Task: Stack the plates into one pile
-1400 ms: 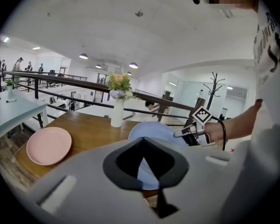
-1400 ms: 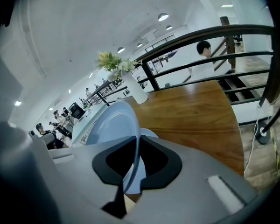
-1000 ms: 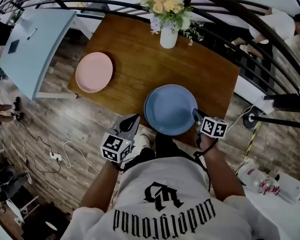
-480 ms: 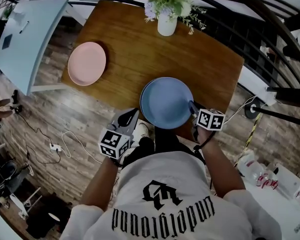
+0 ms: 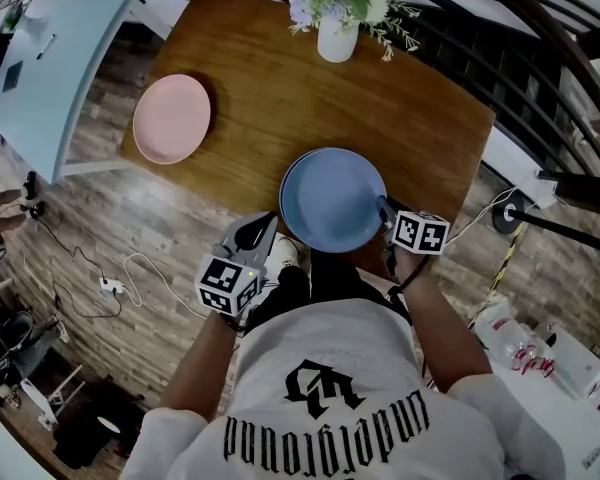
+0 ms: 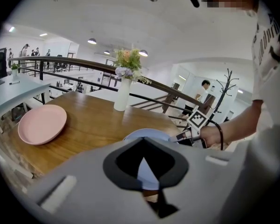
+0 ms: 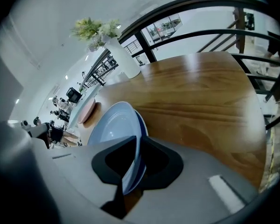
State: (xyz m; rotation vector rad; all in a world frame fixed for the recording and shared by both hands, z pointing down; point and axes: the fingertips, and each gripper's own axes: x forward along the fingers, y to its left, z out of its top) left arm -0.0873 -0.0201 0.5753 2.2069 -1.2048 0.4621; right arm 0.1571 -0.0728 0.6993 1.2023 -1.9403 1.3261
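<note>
A light blue plate (image 5: 332,200) sits at the near edge of the wooden table (image 5: 280,88). My right gripper (image 5: 384,211) is shut on its right rim (image 7: 130,167). A darker blue rim (image 7: 142,125) shows just under that plate. A pink plate (image 5: 172,118) lies alone at the table's far left, also visible in the left gripper view (image 6: 42,123). My left gripper (image 5: 265,230) hangs shut and holding nothing, just off the table's near edge to the left of the blue plate (image 6: 147,135).
A white vase of flowers (image 5: 338,38) stands at the table's far edge. Black railings curve round the far and right sides. A pale blue table (image 5: 50,78) stands to the left. A white cable (image 5: 140,293) lies on the plank floor.
The head view has shifted a little, so the table sits higher in frame. The right gripper keeps its hold on the blue plate; the left gripper stays beside the table edge.
</note>
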